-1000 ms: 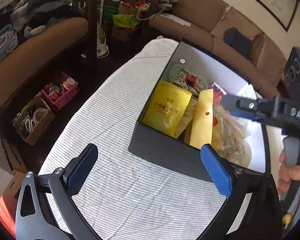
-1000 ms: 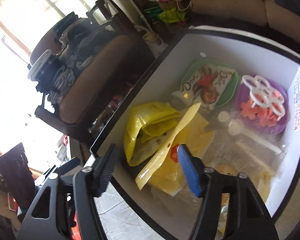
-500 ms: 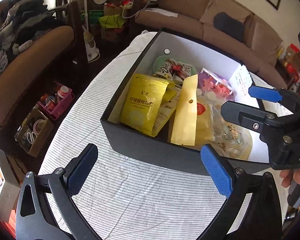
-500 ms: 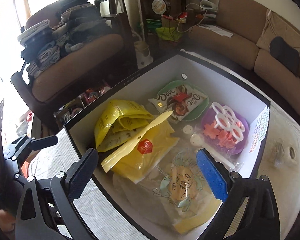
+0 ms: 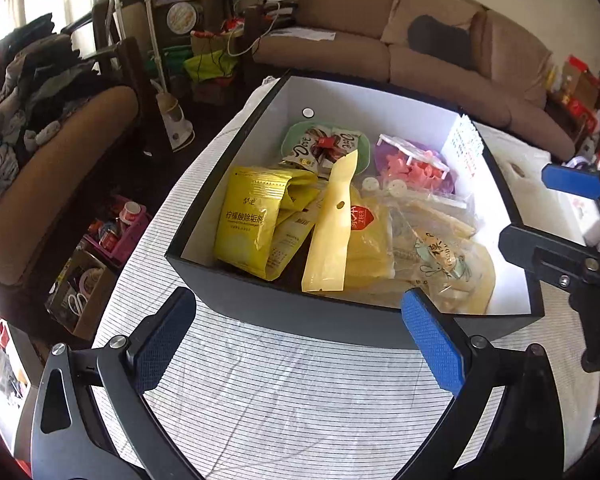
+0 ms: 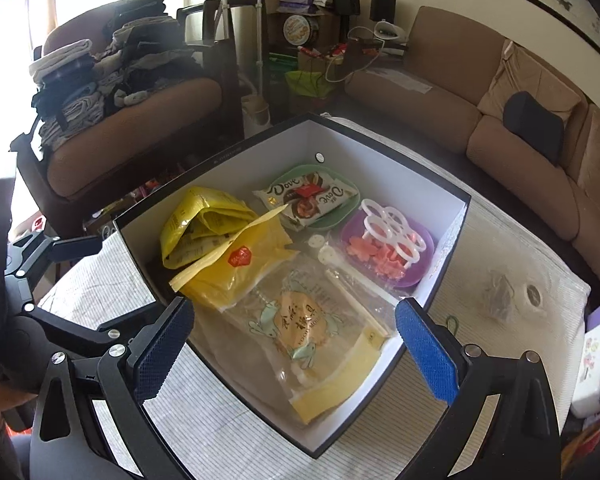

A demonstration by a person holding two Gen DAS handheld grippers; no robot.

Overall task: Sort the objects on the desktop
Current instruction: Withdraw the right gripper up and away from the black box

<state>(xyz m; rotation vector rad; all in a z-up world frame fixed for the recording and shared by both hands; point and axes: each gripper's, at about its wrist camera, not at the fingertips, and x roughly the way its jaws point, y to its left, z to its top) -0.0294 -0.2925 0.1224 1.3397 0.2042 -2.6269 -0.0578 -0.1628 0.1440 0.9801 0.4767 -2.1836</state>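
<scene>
Only rightward: lunchbox (image 6: 592, 364) beside box (image 6: 436, 280).

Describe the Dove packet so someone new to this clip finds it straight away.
Start at the black box with white inside walls on the striped cloth. In its far corner sits a green dish, and the Dove packet lies across it: the only brown-and-cream wrapper among yellow and clear bags.

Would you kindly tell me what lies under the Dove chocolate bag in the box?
The Dove bag rests on a green dish; only its rim shows. Whatever lies in the dish beneath is covered.
</scene>
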